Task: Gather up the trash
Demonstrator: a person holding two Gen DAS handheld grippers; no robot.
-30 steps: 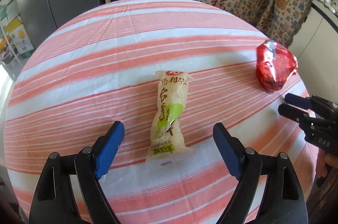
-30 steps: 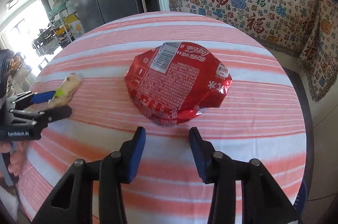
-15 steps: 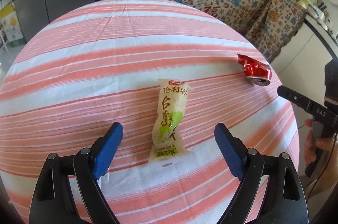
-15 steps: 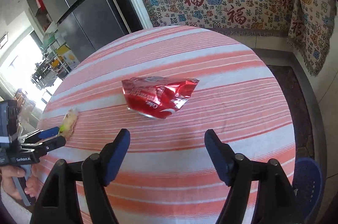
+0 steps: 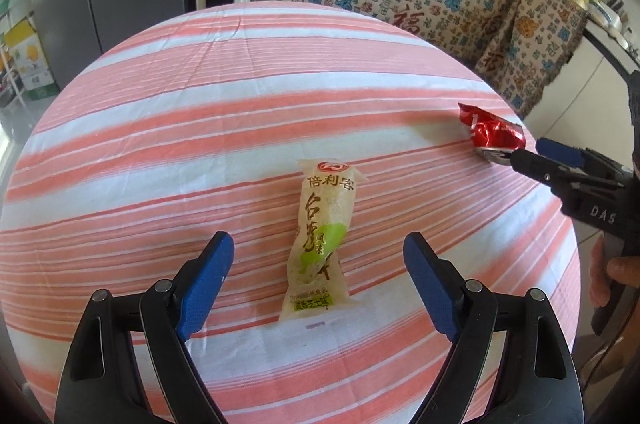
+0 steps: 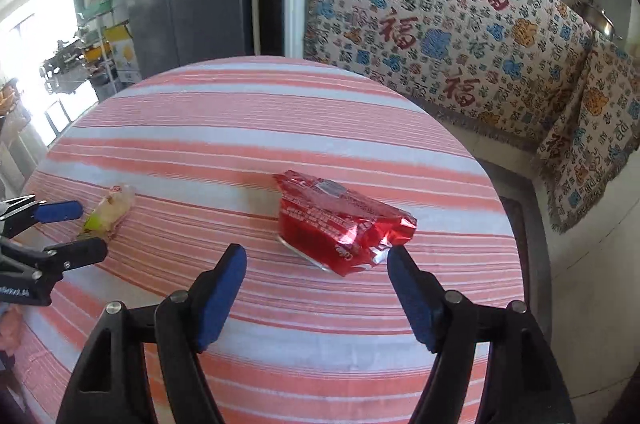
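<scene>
So I count two wrappers on the bench (image 5: 168, 112): one pale wrapper (image 5: 320, 244) mid-bench between my spread left tool (image 5: 318, 266), one red wrapper (image 6: 344, 224) near the right edge before my right tool (image 6: 316, 264), just widened, gripping nothing.

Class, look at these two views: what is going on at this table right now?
A person holds a gripper in each hand over a striped table, collecting trash. The left gripper is open, its fingers either side of a pale wrapper lying flat, not touching it. The right gripper has just been opening and hangs open before a crumpled red packet, nothing between its fingers. Neither piece is picked up yet.
</scene>
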